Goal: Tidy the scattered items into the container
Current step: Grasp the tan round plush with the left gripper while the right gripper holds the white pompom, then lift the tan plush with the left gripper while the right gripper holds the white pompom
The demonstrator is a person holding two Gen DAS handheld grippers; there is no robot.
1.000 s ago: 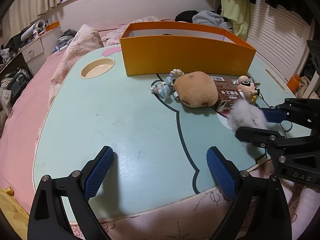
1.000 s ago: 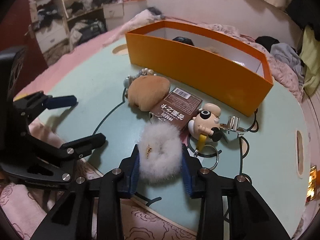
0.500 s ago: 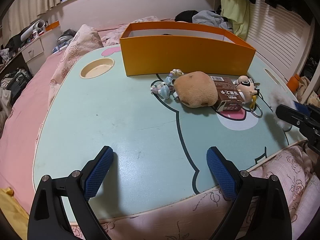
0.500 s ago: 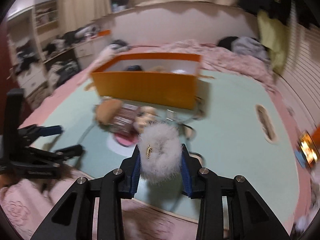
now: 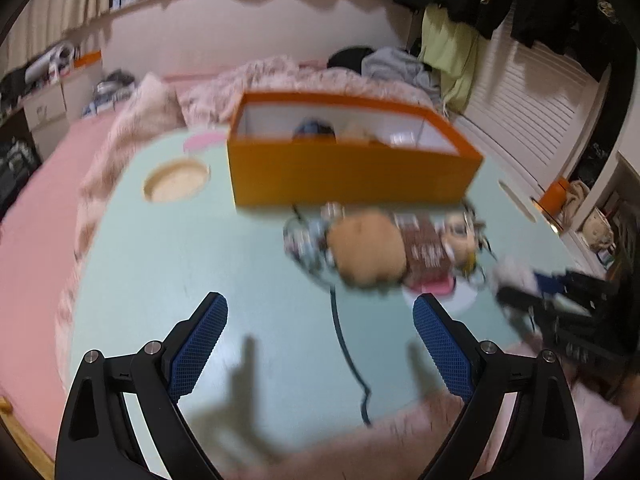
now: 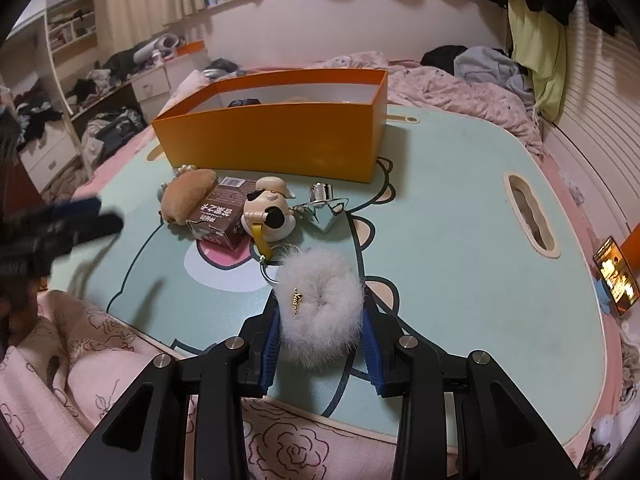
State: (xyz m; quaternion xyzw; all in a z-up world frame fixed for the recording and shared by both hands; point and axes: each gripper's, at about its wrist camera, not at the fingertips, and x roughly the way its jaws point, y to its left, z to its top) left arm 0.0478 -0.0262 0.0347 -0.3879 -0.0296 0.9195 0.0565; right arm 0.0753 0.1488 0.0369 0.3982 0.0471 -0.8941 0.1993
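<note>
Right wrist view shows the right gripper (image 6: 322,342) clamped on a fluffy white scrunchie (image 6: 320,308) above the table's (image 6: 460,240) near edge, short of the orange box (image 6: 276,140), while the left gripper (image 5: 320,346) hangs wide open over bare tabletop, holding nothing.

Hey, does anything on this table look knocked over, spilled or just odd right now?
Nothing spilled. The brown carton lies tipped on its side against the brown plush and the figure keychain, all loose outside the orange box. The right gripper holds the white fur scrunchie.
</note>
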